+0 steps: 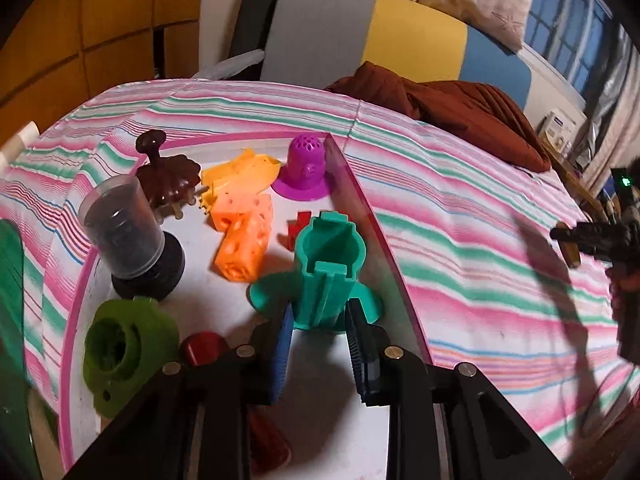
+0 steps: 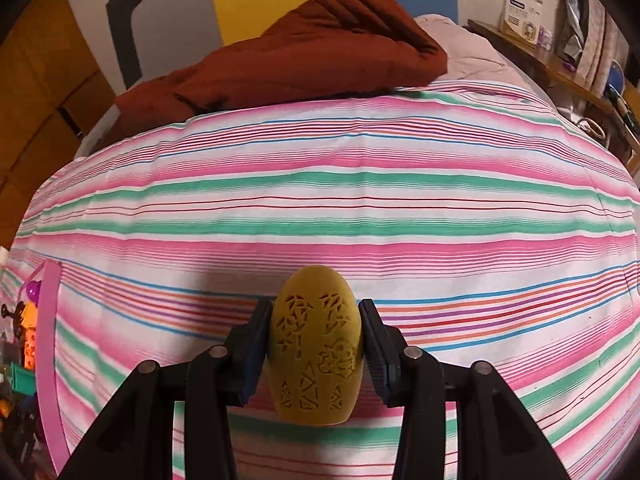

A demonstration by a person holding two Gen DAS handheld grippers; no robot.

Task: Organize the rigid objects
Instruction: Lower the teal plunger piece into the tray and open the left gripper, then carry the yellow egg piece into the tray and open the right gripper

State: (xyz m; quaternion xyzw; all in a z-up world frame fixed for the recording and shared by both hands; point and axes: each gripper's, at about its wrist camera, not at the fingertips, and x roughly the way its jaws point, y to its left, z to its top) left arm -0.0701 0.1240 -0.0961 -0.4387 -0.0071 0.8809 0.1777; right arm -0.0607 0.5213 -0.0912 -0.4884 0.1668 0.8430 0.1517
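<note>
My left gripper [image 1: 320, 312] has its jaws on both sides of the base of an upright teal holder [image 1: 326, 268] that stands in the pink-rimmed tray [image 1: 360, 208]; the pads look apart from it. The tray also holds an orange holed block [image 1: 242, 240], a purple perforated dome [image 1: 306, 170], a brown stemmed piece [image 1: 166, 172], a clear cup on a black base [image 1: 128, 236], a green ring piece [image 1: 124, 344] and a red knob [image 1: 202, 346]. My right gripper [image 2: 316, 344] is shut on a mustard-yellow egg with cut patterns [image 2: 316, 348], above the striped bedsheet [image 2: 360, 208].
A rust-brown blanket [image 2: 288, 60] lies bunched at the far side of the bed. The tray's pink edge [image 2: 48, 344] shows at the left of the right wrist view. My right gripper shows at the right edge of the left wrist view [image 1: 592, 244]. A shelf with boxes [image 2: 524, 12] stands beyond.
</note>
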